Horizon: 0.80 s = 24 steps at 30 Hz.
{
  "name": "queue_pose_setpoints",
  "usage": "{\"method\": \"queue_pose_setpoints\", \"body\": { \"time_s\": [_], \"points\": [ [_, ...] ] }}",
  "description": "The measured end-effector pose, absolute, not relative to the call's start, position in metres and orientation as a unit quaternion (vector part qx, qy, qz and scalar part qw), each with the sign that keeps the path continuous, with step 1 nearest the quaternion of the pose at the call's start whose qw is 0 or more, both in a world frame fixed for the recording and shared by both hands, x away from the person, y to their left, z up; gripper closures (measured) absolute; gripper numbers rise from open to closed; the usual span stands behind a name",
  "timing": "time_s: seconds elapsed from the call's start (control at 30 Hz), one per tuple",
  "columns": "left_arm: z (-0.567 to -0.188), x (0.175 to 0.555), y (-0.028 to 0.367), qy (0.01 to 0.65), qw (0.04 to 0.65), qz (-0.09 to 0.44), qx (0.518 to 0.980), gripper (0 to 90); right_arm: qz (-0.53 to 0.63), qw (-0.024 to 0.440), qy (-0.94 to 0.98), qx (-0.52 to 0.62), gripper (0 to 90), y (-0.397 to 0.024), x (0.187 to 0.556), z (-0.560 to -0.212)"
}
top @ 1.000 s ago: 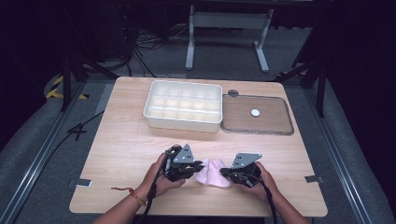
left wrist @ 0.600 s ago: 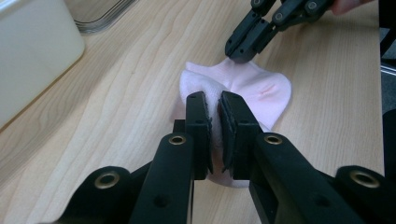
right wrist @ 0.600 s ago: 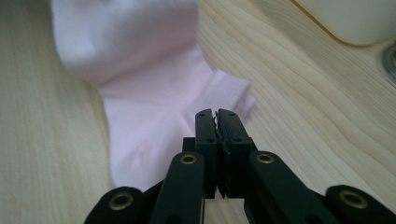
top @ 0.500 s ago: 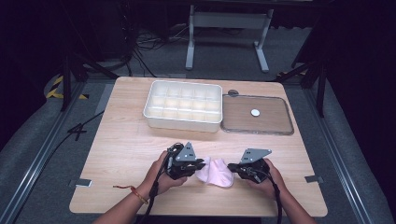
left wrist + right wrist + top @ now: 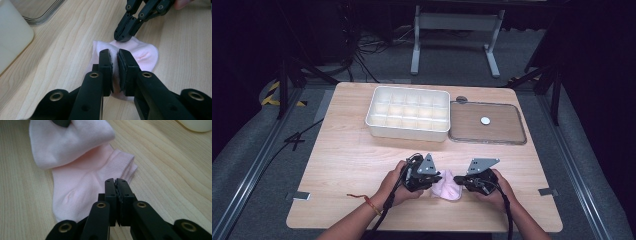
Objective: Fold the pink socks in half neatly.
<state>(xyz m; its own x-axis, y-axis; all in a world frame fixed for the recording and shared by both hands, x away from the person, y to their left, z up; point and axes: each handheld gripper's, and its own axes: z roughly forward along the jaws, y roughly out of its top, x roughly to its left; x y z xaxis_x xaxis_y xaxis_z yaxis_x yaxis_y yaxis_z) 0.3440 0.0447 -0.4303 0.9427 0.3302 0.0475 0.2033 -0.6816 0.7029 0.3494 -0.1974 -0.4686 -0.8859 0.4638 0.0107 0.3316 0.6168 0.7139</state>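
A small pale pink sock [image 5: 448, 189] lies folded on the wooden table [image 5: 342, 160] near its front edge, between the two grippers. My left gripper [image 5: 114, 53] is shut on a fold of the sock [image 5: 143, 53], with whitish fabric pinched between its jaws. Opposite it, my right gripper [image 5: 116, 181] has its jaws pressed together with no fabric seen between them, its tip over the sock [image 5: 80, 185] near the cuff end. In the left gripper view the right gripper [image 5: 122, 37] touches the sock's far edge. In the high view both the left gripper [image 5: 437, 181] and the right gripper [image 5: 458, 179] rest low at the table.
A white tray [image 5: 407, 131] divided into several compartments stands at the back middle. To its right lies a clear flat lid [image 5: 504, 131] with a small white disc [image 5: 485, 120] on it. The person's forearms come in from the front edge.
The right gripper has shifted a little to the right and back toward the sock. The sock looks more bunched between the grippers. The left gripper has hardly moved.
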Motion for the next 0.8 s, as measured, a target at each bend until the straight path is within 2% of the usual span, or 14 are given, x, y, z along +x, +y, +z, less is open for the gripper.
{"method": "queue_pose_setpoints", "body": {
  "time_s": [0.2,0.6,0.8],
  "points": [
    [-0.433,0.347,0.041,0.149,0.366,0.082,0.915,81.5,0.385,0.094,0.89,0.226,87.3,-0.203,0.35,-0.462],
    [-0.437,0.345,0.02,0.136,0.363,0.08,0.918,80.9,0.378,0.074,0.897,0.218,87.4,-0.198,0.352,-0.468],
    [-0.443,0.345,0.014,0.14,0.361,0.081,0.919,82.1,0.382,0.086,0.892,0.225,86.3,-0.206,0.353,-0.462]
  ]
}}
